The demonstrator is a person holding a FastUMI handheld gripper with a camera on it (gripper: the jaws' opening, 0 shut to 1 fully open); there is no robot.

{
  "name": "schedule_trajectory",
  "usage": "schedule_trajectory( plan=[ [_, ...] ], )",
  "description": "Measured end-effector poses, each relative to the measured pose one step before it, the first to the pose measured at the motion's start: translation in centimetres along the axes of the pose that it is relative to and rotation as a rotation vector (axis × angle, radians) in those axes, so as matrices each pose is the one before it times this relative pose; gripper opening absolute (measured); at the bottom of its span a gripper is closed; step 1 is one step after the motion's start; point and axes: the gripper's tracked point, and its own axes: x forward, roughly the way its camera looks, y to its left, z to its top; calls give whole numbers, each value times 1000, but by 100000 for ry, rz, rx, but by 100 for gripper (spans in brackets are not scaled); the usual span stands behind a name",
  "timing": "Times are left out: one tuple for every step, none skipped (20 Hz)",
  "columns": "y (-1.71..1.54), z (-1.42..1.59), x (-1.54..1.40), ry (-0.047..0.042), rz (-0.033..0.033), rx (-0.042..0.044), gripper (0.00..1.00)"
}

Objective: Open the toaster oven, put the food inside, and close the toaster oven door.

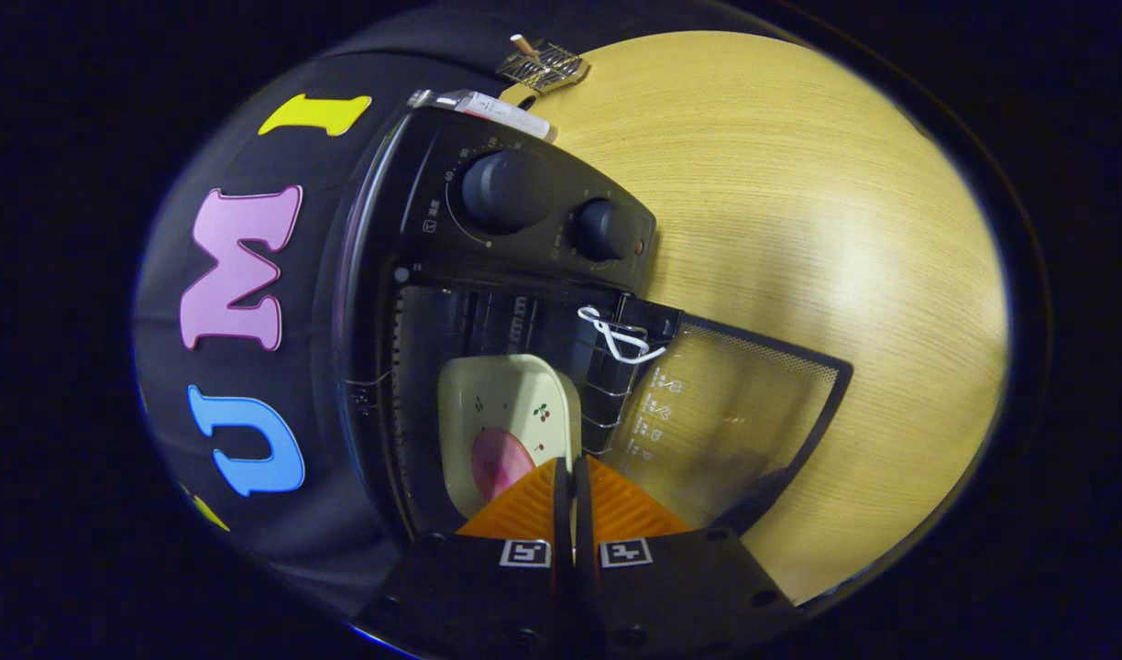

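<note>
Lit from above, brightly on the wooden tabletop (799,202), with a soft pale glare patch lying to the right of the open glass door (735,412). Falling off to dimness around the toaster oven (488,275), its dark body and cavity swallowing detail. Faint sheen showing on the two knobs (506,188). Glass door letting the wood grain through, greyed by a reflected shadow. Plate (506,422) inside catching enough light to read clearly. Bending strongly toward the rim: straight oven edges curving, wood grain bowing into arcs. Sharp at the centre, softening slightly at the far rack (543,64). Closed fingers (524,504) of the gripper (572,477) appearing well lit, crisp.
</note>
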Motion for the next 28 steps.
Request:
schedule_trajectory(
  plan=[
    [405,-105,363,-1614,-115,1963,5],
    [183,-72,202,-1149,-57,1289,5],
    [69,-120,273,-953,-532,1495,5],
    [96,-58,354,-1412,-503,1734,5],
    [-31,-122,188,-896,-979,1820,5],
    [-110,-73,249,-1362,-775,2232,5],
    [-94,-161,164,-1040,-660,2309,5],
    [-45,-135,144,-657,-273,1879,5],
    [-11,-34,136,-1405,334,1285,5],
    [-48,-4,58,-460,-20,119,5],
    [-63,11,131,-208,249,-642,5],
    [188,-176,63,483,1180,-417,7],
    [4,-61,-16,684,493,-484,9],
    [76,-125,42,-55,934,-5,10],
    [125,-62,-115,317,1173,105,12],
    [-5,-314,-112,1131,736,-583,16],
    [265,-259,-247,1267,1611,-602,21],
    [184,-262,-280,1037,1480,-711,30],
    [154,-104,-524,589,1434,-1014,35],
    [60,-191,-491,764,1529,-1219,38],
    [177,-1,-587,408,2015,-1245,40],
    [8,-291,-424,1869,1611,-2754,51],
    [-5,-227,-513,1577,1817,-4622,56],
    [-240,16,-454,899,1588,-6393,65],
    [-132,31,-678,169,1784,-6798,71],
    [-273,-219,-570,1199,1091,-6056,89],
    [-172,-347,-718,2487,1254,-5041,96],
    [-388,-397,-687,2332,340,-4868,97]
  ],
)
